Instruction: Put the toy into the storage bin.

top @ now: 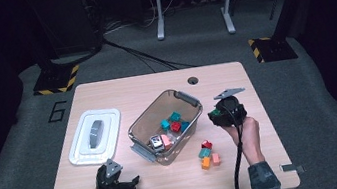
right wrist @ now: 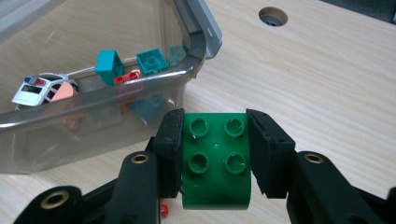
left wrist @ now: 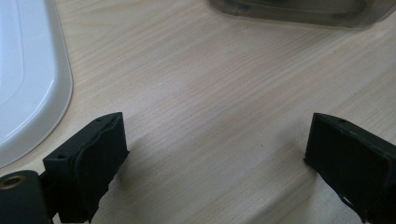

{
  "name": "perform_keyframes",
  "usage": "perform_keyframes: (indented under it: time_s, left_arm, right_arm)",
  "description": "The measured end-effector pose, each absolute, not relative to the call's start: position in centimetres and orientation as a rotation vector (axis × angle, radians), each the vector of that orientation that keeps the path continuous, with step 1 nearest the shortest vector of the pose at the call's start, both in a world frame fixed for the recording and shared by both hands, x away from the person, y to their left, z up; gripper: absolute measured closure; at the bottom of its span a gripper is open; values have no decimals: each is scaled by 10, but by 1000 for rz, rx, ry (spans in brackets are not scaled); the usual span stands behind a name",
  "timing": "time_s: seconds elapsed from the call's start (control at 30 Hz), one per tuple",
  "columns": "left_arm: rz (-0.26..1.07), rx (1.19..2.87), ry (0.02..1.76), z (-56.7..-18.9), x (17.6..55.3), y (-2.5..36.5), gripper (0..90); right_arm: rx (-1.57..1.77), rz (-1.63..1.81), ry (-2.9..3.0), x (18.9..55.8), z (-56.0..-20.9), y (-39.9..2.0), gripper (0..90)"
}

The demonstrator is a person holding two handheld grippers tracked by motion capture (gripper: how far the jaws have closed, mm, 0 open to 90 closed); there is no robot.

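Right gripper [right wrist: 215, 156] clamped on a green brick [right wrist: 215, 161] beside the clear bin [right wrist: 116, 112], left gripper [left wrist: 215, 158] gaped empty near the desk's [top: 155, 84] front edge.

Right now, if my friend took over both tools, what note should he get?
Right tool: shut on a green brick, held beside the clear tub.
Left tool: open, holding nothing, low over the table near the white lid.
Done: several bricks and a toy car lie in the tub.
Left: probably drop the green brick in, then pick up the four loose bricks on the table and maybe fit the lid.
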State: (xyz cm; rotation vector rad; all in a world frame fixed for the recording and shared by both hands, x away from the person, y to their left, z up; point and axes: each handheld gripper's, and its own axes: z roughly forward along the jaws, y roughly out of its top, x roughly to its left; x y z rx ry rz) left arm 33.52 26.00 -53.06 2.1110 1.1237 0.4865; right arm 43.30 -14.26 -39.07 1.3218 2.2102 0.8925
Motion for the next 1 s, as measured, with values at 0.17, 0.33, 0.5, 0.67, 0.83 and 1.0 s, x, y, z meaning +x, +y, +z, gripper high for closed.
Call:
perform_keyframes:
  time_s: [0.17, 0.33, 0.5, 0.67, 0.83, 1.0]
  left_arm:
    - [486, 2109, 1125, -531, 335, 260, 53]
    - [486, 2111, 1124, -531, 335, 260, 53]
    - [486, 2111, 1124, -531, 335, 260, 53]
    - [486, 2111, 1124, -531, 335, 260, 53]
    - [486, 2110, 1124, -531, 335, 260, 53]
    - [486, 2111, 1124, -531, 335, 260, 54]
  right_arm:
    - [1295, 898, 2206, 437, -382, -140, 589]
    - [1270, 912, 2200, 441, -373, -136, 589]
    - [1255, 921, 2204, 445, -363, -128, 589]
    - [1227, 926, 2217, 451, -356, -118, 589]
    - [1186, 923, 2243, 458, -353, -106, 589]
    - [1144, 927, 2275, 463, -353, -91, 589]
